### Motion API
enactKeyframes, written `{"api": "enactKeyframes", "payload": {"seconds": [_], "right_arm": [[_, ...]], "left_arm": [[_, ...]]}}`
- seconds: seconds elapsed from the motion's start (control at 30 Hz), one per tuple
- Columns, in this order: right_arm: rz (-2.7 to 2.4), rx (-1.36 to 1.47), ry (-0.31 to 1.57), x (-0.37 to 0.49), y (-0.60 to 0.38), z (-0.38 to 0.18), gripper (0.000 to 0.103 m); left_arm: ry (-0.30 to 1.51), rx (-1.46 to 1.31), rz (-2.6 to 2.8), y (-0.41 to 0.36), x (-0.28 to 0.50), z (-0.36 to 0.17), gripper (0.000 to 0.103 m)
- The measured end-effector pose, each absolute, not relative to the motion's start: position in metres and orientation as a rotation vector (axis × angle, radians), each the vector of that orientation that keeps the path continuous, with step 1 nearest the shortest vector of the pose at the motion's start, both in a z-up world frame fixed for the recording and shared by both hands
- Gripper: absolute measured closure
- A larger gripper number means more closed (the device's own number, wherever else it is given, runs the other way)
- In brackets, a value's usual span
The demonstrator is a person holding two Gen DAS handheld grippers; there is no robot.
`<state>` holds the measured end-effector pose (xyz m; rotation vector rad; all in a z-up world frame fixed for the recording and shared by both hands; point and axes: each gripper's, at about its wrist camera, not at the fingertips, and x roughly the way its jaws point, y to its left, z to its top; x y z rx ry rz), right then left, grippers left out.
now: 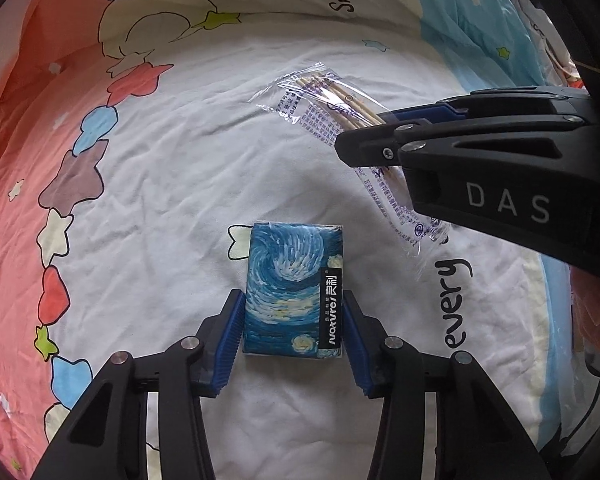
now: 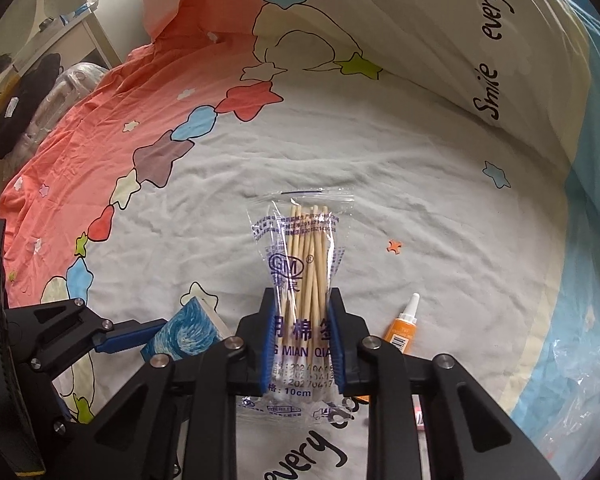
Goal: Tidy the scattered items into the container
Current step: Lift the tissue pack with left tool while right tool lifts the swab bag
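Note:
A blue swirl-painted tissue pack [image 1: 294,288] lies on the bedspread between the fingers of my left gripper [image 1: 294,316]. The jaws stand at its two long sides and press against it. The pack also shows at the lower left of the right wrist view [image 2: 184,334]. My right gripper [image 2: 302,316] is shut on a clear bag of cotton swabs [image 2: 304,256] with wooden sticks. In the left wrist view the right gripper [image 1: 364,140] comes in from the right over the swab bag [image 1: 324,108]. No container is in view.
A small orange bottle with a white nozzle [image 2: 404,322] lies just right of the right gripper. Crinkled clear plastic [image 2: 580,392] sits at the far right. The quilt [image 2: 380,152] rises in folds behind. A white shelf [image 2: 60,36] and dark clothes [image 2: 24,100] stand beyond the bed at left.

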<state>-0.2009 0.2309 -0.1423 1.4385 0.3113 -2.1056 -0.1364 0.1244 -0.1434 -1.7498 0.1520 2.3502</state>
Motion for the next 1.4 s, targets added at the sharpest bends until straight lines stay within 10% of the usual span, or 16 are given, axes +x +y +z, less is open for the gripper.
{"api": "enactKeyframes", "payload": {"seconds": [1.4], "right_arm": [[-2.33,1.296,0.293,-0.127,0.256,-0.019,0.081]], "left_arm": [[0.247,-1.502,2.411,0.139,-0.091,-0.029,0.056]]}}
